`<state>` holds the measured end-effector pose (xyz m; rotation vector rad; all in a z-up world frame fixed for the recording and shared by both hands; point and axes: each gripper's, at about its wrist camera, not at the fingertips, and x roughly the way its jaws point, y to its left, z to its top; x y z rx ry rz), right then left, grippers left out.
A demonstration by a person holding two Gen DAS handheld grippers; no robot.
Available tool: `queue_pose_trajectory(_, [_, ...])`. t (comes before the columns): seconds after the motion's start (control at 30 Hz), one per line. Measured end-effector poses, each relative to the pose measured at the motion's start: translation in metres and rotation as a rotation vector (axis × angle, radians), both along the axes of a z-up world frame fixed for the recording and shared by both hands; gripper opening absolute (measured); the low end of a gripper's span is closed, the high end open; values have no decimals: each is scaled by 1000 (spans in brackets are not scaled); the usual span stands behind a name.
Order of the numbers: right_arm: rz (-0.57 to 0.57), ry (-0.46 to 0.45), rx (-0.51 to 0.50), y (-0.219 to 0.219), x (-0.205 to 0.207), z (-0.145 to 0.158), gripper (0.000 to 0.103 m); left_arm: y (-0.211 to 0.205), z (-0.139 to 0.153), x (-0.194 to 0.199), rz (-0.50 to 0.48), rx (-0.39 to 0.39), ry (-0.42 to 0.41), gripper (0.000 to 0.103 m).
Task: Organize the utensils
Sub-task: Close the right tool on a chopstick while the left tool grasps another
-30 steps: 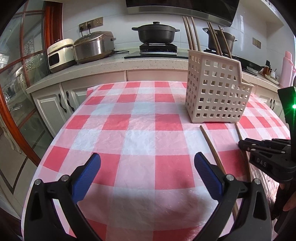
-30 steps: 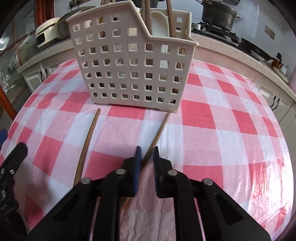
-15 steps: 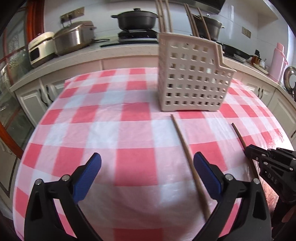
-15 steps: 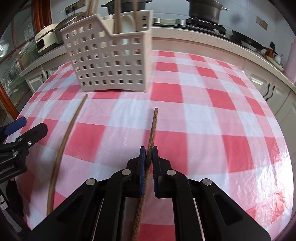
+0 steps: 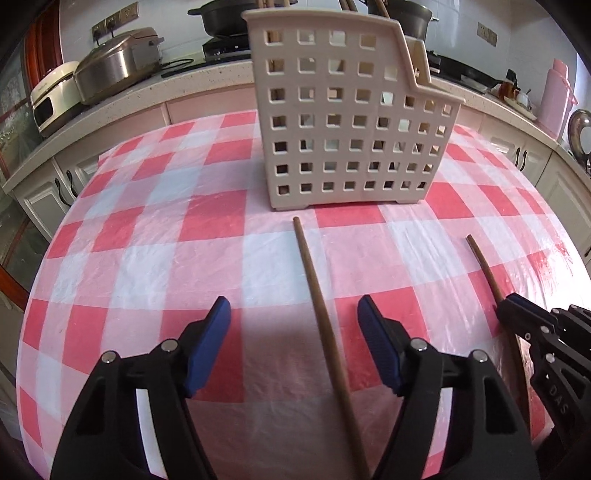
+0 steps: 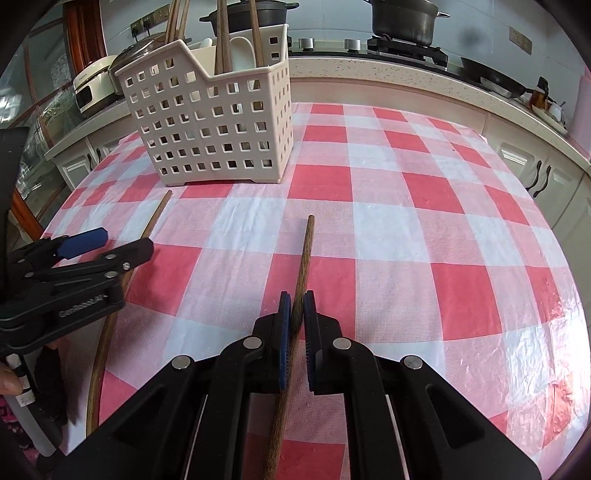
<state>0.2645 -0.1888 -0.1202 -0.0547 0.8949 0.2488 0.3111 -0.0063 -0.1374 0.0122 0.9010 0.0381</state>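
A beige perforated utensil basket (image 5: 351,122) stands on the red-checked tablecloth (image 5: 147,240), with several wooden chopsticks and a white spoon upright in it (image 6: 221,40). One wooden chopstick (image 5: 321,314) lies on the cloth between the open blue-padded fingers of my left gripper (image 5: 295,332). My right gripper (image 6: 296,317) is shut on a second wooden chopstick (image 6: 304,251), which points toward the basket (image 6: 210,122). The right gripper (image 5: 506,306) also shows at the right of the left wrist view, and the left gripper (image 6: 122,245) at the left of the right wrist view.
A kitchen counter (image 5: 110,110) runs behind the table with rice cookers (image 5: 114,66), black pots on a stove (image 6: 406,18) and a pink flask (image 5: 556,96). Cabinets (image 6: 535,173) stand beyond the table's far edge.
My left gripper has moved right and forward until the loose chopstick lies between its fingers, which have narrowed. My right gripper stays shut on its chopstick and has shifted right, away from the basket.
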Motion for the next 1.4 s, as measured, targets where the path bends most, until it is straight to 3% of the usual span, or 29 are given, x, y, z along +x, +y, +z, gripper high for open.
queue_pose_trajectory(0.2, [8, -1, -3, 0, 0, 0, 7, -5, -4, 3, -2, 21, 7, 67])
queue_pose_trajectory(0.73, [19, -6, -29, 4, -1, -1, 7, 0, -5, 3, -4, -8, 5, 66])
queue_pose_trajectory(0.93, [26, -10, -48, 6, -2, -1, 7, -6, -4, -1, -38, -6, -7, 49])
queue_pose_trajectory(1.07, [29, -12, -58, 7, -2, -1, 7, -11, -2, -6, -74, -1, -8, 21])
queue_pose_trajectory(1.17, [28, -10, -63, 8, -3, -1, 7, -9, -2, -9, -80, -14, -3, 9])
queue_pose_trajectory(1.4, [17, 1, -21, 5, -10, 0, 7, 9, -1, -23, -74, -93, 3, 6])
